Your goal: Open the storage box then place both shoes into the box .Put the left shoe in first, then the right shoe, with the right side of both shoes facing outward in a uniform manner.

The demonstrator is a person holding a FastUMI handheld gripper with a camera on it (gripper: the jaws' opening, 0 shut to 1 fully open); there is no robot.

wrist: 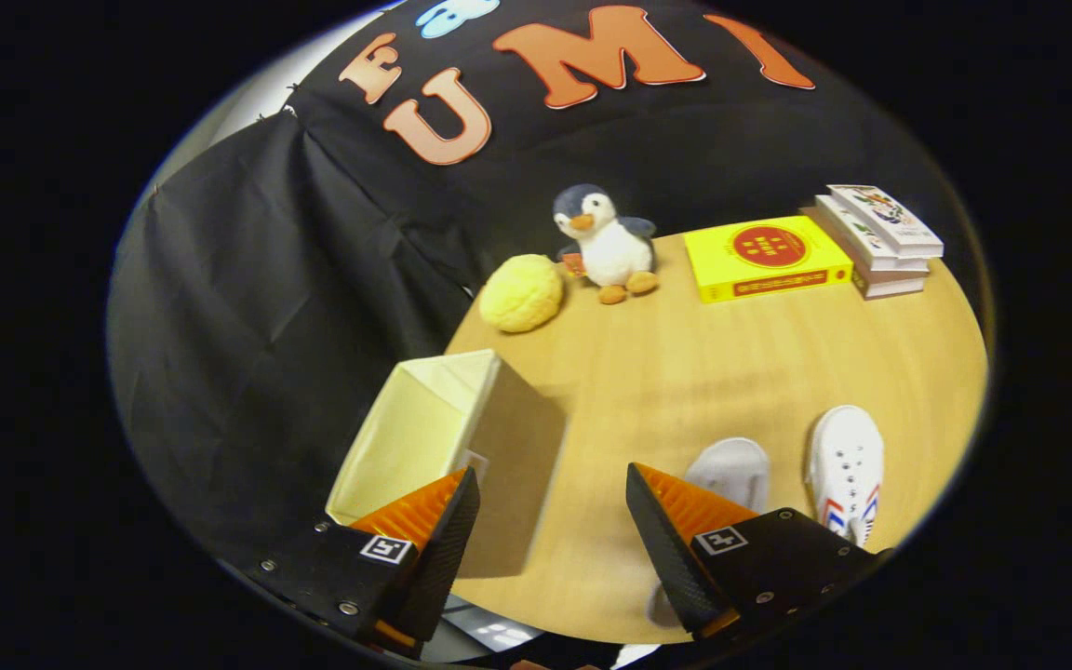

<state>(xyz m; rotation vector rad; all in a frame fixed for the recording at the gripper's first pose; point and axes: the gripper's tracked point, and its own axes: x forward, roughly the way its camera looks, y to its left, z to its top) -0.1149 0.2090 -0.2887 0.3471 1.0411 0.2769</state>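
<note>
A beige fabric storage box (462, 447) stands open-topped on the wooden table (685, 372), its pale inside showing, right by the left finger. Two white shoes lie near the right finger: one (731, 470) partly hidden behind that finger, the other (848, 470) with red and blue stripes just to its right. My gripper (550, 489) hangs open above the table's near edge, with nothing between its fingers. The left fingertip overlaps the box's near right corner in the view.
At the table's far side sit a yellow fluffy ball (522, 293), a plush penguin (606, 244), a yellow book (764, 258) and a stack of books (876, 240). Black cloth hangs behind and left of the table.
</note>
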